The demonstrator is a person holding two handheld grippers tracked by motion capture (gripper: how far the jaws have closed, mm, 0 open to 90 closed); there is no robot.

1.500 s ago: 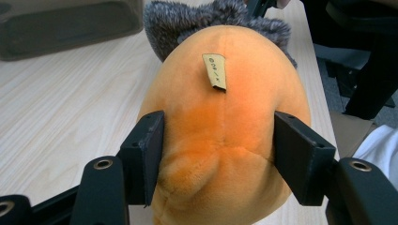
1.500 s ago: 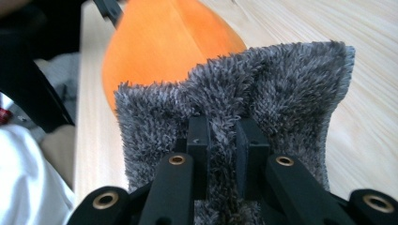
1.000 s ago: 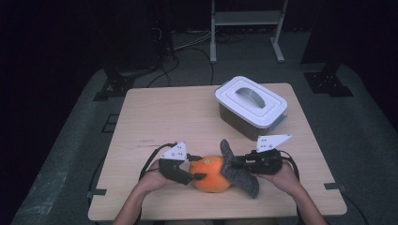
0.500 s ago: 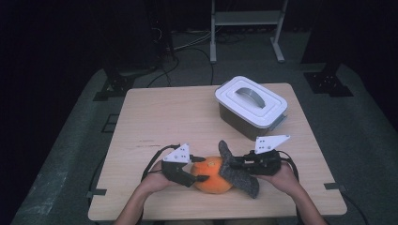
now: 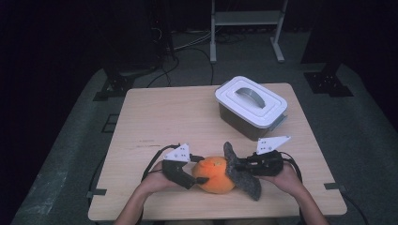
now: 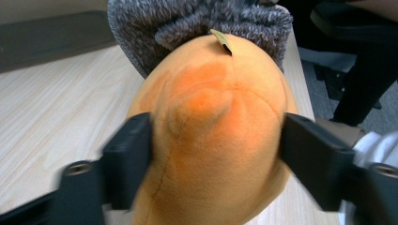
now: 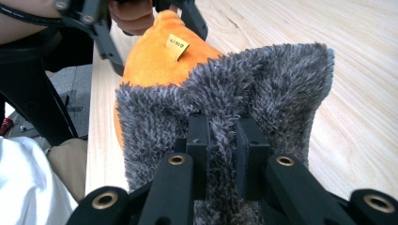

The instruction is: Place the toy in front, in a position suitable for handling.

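An orange plush toy [image 5: 215,174] lies near the table's front edge. My left gripper [image 5: 199,169] reaches in from its left, and in the left gripper view its two jaws press on either side of the plush [image 6: 216,93]. A grey fuzzy cloth [image 5: 241,173] drapes against the plush's right side. My right gripper [image 5: 240,165] is shut on it, with both jaws pinching a fold of the cloth [image 7: 263,84]. A small paper tag sticks up from the plush [image 7: 155,65] behind the cloth.
A white lidded box [image 5: 251,104] with a grey handle stands at the back right of the wooden table [image 5: 164,112]. The person's hands rest at the front edge. Dark floor, cables and stand legs surround the table.
My left gripper has shifted slightly down and settled against the plush. The right gripper and the cloth have barely moved.
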